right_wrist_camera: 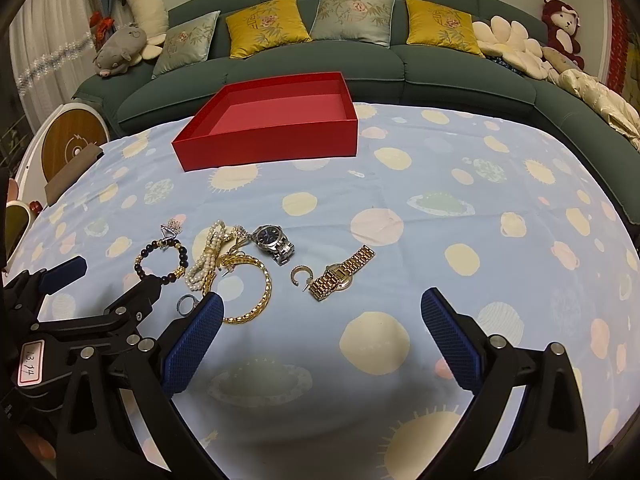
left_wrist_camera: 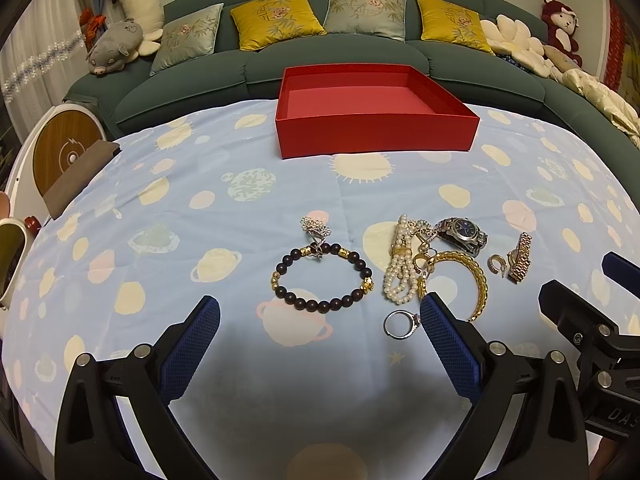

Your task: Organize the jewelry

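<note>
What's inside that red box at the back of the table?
The red box shows only its bare pink floor, with no jewelry in it. Its front wall hides the nearest strip of the floor, so that part cannot be checked. The bracelets, watches and rings all lie on the tablecloth in front.

Tablecloth: bare stretch between the jewelry cluster and the red box, open to passage; bare ground also right of the gold watch.

Red box: open-topped, interior unobstructed, low walls all round.

Cluster, tightly packed: beaded bracelet, pearl strand, gold chain bracelet, steel watch, silver ring; pieces touching or overlapping, little gap between.

Hoop earring: just beside the gold watch.
</note>
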The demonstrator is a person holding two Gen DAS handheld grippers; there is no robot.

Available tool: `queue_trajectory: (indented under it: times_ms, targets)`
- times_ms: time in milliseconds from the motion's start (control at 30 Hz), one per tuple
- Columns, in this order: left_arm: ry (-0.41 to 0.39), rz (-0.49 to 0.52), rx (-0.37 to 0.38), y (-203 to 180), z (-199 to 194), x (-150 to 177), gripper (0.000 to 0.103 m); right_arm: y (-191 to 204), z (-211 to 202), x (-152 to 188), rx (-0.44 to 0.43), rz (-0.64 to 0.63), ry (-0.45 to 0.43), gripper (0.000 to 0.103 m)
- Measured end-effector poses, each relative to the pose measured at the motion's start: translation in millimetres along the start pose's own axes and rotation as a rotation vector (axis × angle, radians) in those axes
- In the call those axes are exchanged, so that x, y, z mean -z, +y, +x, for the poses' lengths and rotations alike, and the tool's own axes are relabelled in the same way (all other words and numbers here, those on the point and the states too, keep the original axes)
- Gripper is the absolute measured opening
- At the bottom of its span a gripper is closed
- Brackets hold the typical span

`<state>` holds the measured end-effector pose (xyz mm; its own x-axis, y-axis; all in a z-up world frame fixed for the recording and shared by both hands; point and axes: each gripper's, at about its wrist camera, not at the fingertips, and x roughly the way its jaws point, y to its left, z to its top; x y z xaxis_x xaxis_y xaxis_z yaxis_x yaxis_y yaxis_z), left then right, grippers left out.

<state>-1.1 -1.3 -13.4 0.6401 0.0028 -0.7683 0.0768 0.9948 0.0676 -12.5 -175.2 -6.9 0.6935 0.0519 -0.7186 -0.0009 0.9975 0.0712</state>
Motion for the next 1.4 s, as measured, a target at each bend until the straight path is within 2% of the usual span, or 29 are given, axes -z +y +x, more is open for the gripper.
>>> queue_trajectory:
  times_ms: [100,200,300,500,700,833,1100,1200,1400]
  targets:
    - [0.001,-0.005,0.001,1,0,0,0.098,0,0,0,0.002,0.001,0.009,0.097]
    - [0.000,-0.020,-0.005,7,-1,-2,0.098,-4,-2,-2,0.005,0.012,-0.027,0.096]
    - [0.002,-0.042,-0.016,17,0,-3,0.098,-11,0,-4,0.016,0.032,-0.036,0.092]
    - [0.011,-0.085,-0.032,41,3,-4,0.098,-17,18,-7,0.055,0.042,0.042,0.079]
    - [0.030,-0.104,-0.022,55,6,0,0.098,-19,40,-12,0.074,0.082,0.072,0.077]
    - [0.045,-0.120,-0.008,61,9,1,0.098,-23,53,-9,0.103,0.089,0.103,0.071]
    - [0.054,-0.121,-0.005,57,20,-2,0.098,-20,67,-5,0.086,0.101,0.130,0.064]
    - [0.062,-0.117,-0.011,53,27,-4,0.098,-22,67,-5,0.066,0.111,0.128,0.059]
    - [0.074,-0.096,-0.021,46,37,-2,0.098,-31,63,-2,0.074,0.102,0.123,0.038]
